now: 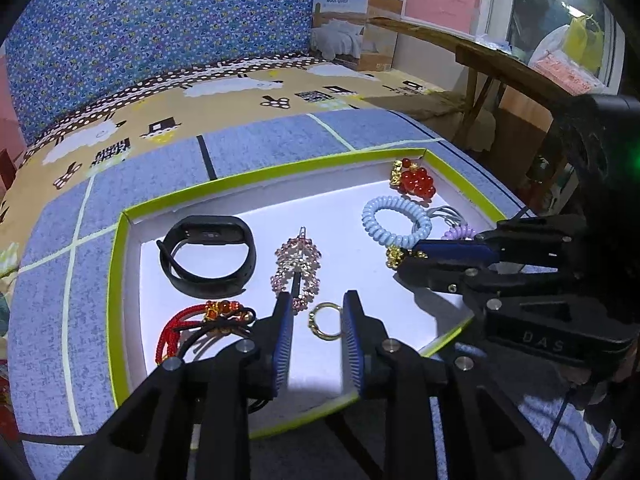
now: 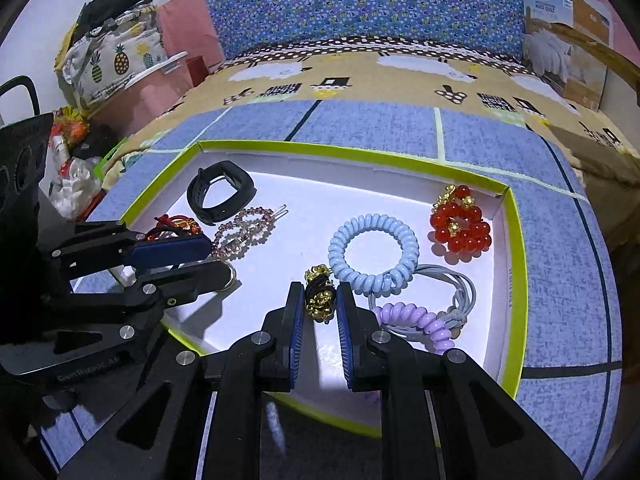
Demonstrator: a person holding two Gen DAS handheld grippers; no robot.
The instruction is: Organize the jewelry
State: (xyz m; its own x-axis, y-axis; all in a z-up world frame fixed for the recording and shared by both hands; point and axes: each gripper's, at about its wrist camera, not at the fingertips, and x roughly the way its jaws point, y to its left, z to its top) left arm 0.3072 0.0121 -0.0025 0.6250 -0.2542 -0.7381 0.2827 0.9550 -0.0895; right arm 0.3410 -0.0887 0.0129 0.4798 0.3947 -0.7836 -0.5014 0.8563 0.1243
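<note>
A white tray with a lime-green rim (image 1: 115, 280) (image 2: 516, 280) holds the jewelry. My left gripper (image 1: 317, 300) (image 2: 220, 260) is open low over the tray's near edge. A gold ring (image 1: 326, 322) (image 2: 229, 280) lies on the floor between its blue pads, touching neither. My right gripper (image 2: 320, 292) (image 1: 406, 259) is shut on a black hair tie with gold beads (image 2: 320, 296) (image 1: 396, 258), just above the tray floor. Around them lie a black fitness band (image 1: 208, 254), a pink crystal hair clip (image 1: 298, 268), a red cord bracelet (image 1: 176, 328), a light-blue coil tie (image 2: 374, 252) and a red bead bracelet (image 2: 460, 226).
A purple coil tie (image 2: 420, 320) and grey elastics (image 2: 460, 284) lie at the tray's right near corner. The tray sits on a blue cloth (image 1: 260, 144). A cardboard box (image 1: 356, 24) stands at the back, a wooden bench (image 1: 500, 64) to the right, and a pineapple-print bag (image 2: 116, 60) to the left.
</note>
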